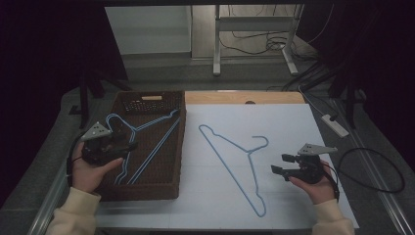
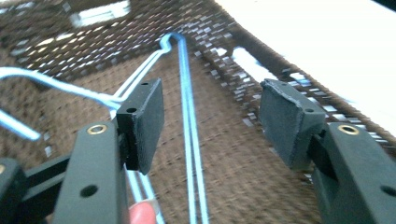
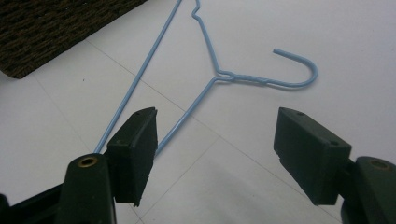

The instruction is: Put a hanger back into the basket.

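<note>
1. We read the job as moving blue wire hangers from the white table sheet (image 1: 293, 122) into the brown woven basket (image 1: 147, 188). One loose hanger (image 1: 234, 161) is left lying flat on the sheet, right of the basket and apart from it.
2. Hangers in the basket (image 1: 147, 142): at least two, stacked flat on the basket floor. In the left gripper view their long wires (image 2: 189, 140) run up the weave to a bend near the far wall.
3. Left gripper (image 1: 110, 144): held over the basket, jaws wide open, nothing between them. The wires lie below the gap, and we see no contact with the pads. We judge this hand free, not gripping.
4. Right gripper (image 1: 283, 164): held just right of the loose hanger, jaws wide open, empty. In the right gripper view the hook (image 3: 299, 70) and twisted neck (image 3: 233, 77) lie ahead of the jaws and one shoulder wire passes close by the left pad (image 3: 135, 154). We cannot tell whether it touches.
5. Step in hand, as we judge it: approach to pick up the last hanger, no grasp yet.
6. Next move calls for lowering the right gripper so one thin wire sits between the pads, likely near the neck, then closing fully, since the wire is thin and flat on the sheet.
7. After that: lift, carry left over the basket rim, and lay it on the stack without snagging the hook.
</note>
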The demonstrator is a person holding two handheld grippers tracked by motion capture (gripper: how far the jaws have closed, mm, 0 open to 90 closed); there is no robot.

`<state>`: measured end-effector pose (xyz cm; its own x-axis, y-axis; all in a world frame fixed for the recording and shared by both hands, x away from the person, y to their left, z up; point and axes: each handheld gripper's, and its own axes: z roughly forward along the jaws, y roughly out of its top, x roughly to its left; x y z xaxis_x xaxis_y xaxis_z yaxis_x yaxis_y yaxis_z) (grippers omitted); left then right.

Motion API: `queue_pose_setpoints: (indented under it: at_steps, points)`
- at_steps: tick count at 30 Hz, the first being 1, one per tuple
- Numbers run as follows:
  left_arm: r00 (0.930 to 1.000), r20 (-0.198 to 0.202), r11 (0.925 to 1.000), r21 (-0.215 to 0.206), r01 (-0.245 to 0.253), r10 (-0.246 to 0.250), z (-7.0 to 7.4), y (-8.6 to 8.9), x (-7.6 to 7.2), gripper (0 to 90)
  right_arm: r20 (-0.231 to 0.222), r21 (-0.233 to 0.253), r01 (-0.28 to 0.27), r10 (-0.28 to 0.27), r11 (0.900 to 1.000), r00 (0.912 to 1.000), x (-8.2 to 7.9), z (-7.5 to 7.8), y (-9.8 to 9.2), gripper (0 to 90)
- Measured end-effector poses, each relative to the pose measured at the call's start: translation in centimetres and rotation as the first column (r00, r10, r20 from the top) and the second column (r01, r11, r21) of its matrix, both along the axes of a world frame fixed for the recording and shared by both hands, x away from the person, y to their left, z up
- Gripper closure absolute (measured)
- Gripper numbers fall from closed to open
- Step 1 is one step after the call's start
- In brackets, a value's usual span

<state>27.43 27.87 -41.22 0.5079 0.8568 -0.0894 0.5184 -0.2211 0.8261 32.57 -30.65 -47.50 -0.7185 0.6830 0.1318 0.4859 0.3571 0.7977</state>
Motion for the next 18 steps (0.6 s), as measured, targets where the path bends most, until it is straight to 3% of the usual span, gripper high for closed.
queue_pose_setpoints:
  at_steps: [5, 8, 13, 18]
  points:
    - [0.9979, 0.031, 0.9977, -0.035, 0.058, -0.057, 0.4, -1.5, -1.4, 38.5, 0.003, -0.015, -0.005, 0.005, 1.000, 1.0000, -0.1, 0.0, 0.3, 31.3]
    - [0.9942, 0.045, 0.9924, -0.072, 0.100, -0.097, 0.0, -2.7, -2.0, 38.3, 0.003, -0.025, -0.004, 0.004, 1.000, 1.0000, -0.3, 0.1, 0.5, 31.3]
    - [0.9900, 0.058, 0.9877, -0.082, 0.133, -0.128, -0.4, -4.1, -2.5, 37.9, 0.005, -0.026, 0.007, -0.007, 1.000, 1.0000, -0.8, 0.3, 0.8, 31.3]
    - [0.9875, 0.058, 0.9853, -0.080, 0.151, -0.146, -1.1, -5.1, -3.3, 37.8, 0.045, -0.033, 0.049, -0.048, 0.998, 0.9978, -1.8, 0.7, 1.2, 31.6]
